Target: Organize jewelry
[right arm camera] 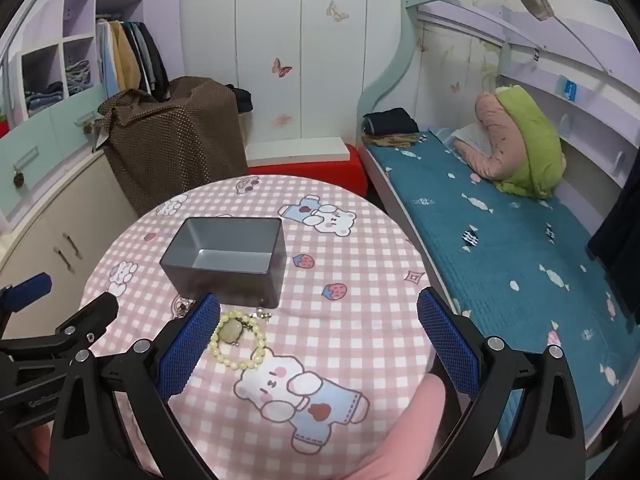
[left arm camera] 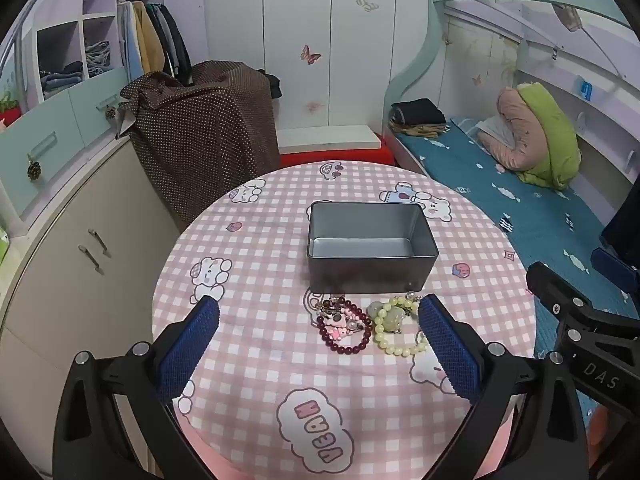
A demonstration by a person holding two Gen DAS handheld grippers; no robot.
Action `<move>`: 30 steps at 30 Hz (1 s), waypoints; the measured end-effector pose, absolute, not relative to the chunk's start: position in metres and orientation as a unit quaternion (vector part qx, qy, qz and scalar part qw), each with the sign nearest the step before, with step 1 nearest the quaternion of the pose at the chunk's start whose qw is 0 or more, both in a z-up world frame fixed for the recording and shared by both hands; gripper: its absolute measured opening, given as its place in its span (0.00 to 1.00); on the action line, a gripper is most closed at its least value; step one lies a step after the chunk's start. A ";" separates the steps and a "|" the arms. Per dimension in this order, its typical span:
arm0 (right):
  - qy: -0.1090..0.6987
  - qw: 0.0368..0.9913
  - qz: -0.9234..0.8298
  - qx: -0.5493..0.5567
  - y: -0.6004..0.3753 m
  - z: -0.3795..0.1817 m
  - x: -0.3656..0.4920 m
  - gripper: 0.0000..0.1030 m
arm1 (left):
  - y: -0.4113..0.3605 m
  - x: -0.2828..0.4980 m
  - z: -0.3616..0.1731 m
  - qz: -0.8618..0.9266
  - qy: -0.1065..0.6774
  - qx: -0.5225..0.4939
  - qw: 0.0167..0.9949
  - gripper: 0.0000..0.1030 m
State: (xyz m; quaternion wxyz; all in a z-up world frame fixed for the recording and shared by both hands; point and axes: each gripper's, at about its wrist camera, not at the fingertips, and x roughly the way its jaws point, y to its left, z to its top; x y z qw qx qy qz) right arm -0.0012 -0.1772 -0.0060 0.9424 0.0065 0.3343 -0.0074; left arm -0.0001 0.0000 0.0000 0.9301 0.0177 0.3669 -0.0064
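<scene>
Left gripper (left arm camera: pixel 319 322) and right gripper (right arm camera: pixel 319 322): jaws wide apart, nothing between the pads. Grey metal tin (left arm camera: pixel 370 254) sits empty at frame centre on the pink checked tablecloth (left arm camera: pixel 256 336). Dark red bead bracelet (left arm camera: pixel 344 330) and pale yellow bead bracelet (left arm camera: pixel 396 330) lie just below the tin, bunched together.

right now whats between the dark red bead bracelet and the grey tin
Only a short strip of checked tablecloth, as the left wrist view shows. The dark red bracelet lies just in front of the grey tin, its far edge close to the tin's near wall.
</scene>
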 end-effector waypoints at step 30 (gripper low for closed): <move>0.331 0.943 -0.019 -0.008 -0.175 0.001 -0.003 0.93 | 0.000 -0.002 0.004 -0.005 0.365 0.028 0.931 0.93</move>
